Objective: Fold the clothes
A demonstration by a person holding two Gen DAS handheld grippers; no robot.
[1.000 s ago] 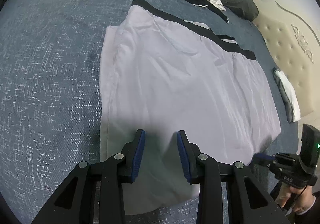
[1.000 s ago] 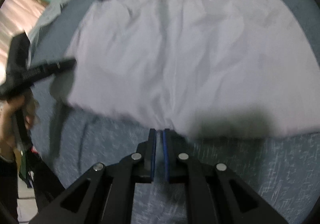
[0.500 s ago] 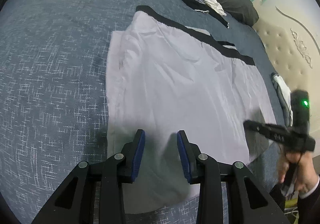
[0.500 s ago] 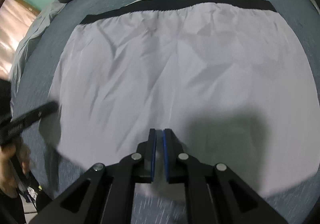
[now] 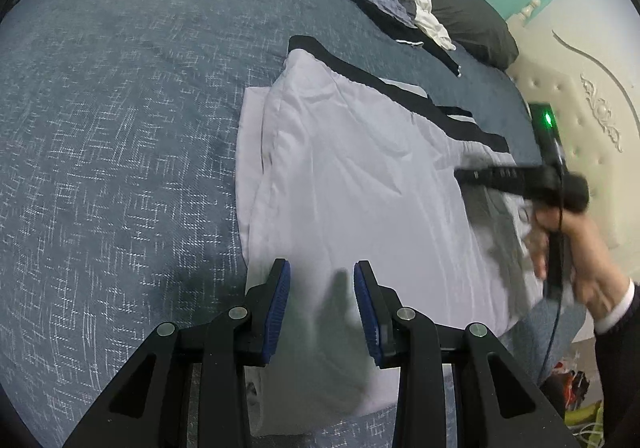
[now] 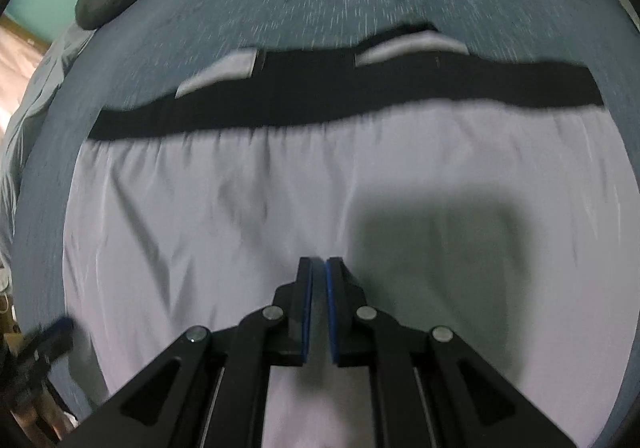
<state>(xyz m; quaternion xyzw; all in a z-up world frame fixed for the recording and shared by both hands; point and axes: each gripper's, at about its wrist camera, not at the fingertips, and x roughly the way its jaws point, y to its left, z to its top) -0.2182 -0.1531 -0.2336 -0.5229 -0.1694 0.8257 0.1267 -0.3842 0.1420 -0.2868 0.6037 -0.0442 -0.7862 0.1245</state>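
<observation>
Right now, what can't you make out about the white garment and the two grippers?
- White garment: near hem cut off behind the left gripper in the left wrist view.
- Right gripper: motion-blurred there; contact with cloth unclear.
- Right gripper's fingers: whether they pinch fabric, right wrist view cannot tell.

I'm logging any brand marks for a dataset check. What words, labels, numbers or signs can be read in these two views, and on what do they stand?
None can be read.
Small pale marks sit on the side of the right gripper in the left wrist view, too blurred to read.
A green light on its unit is a lamp, not text.
The pale garment, its black waistband and the bedspread show no lettering.
</observation>
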